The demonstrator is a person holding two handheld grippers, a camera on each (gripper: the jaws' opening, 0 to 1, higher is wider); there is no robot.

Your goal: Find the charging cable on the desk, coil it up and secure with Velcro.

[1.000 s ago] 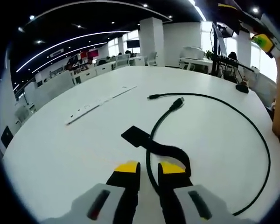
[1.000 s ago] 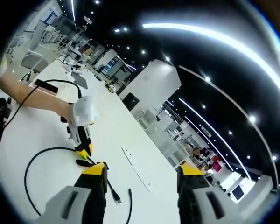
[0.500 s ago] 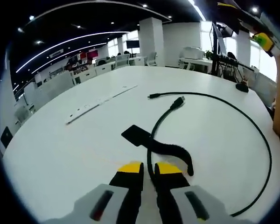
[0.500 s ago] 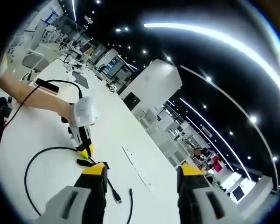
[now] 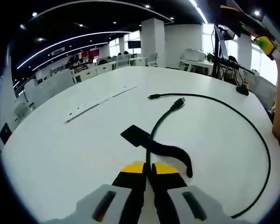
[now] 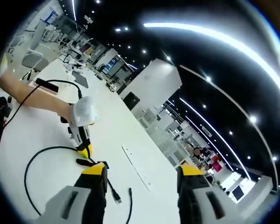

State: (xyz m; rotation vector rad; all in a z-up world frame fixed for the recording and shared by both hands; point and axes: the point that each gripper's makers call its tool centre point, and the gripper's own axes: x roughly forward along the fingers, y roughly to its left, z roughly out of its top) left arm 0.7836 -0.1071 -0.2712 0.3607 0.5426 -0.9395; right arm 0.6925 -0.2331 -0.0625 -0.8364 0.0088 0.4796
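Your left hand-held gripper (image 5: 148,169) has its jaws pinched together on the black charging cable (image 5: 233,110), just beside its Velcro strap (image 5: 170,150) on the white desk (image 5: 60,144). Your right hand-held gripper (image 6: 140,171) hangs above the desk, jaws spread wide.

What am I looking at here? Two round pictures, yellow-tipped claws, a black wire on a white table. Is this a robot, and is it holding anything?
No robot: a person holds a two-jaw gripper in each hand, and a fisheye camera rides on each one, which makes the pictures round. In the left gripper view, the left gripper has its jaws closed on the black charging cable, right beside the Velcro strap fixed to it. The cable lies in a wide loop on the white table, both plugs free. The right gripper view looks from the other hand: the right gripper is raised above the table, jaws wide apart and empty, and the left gripper appears there too, pinching the cable.
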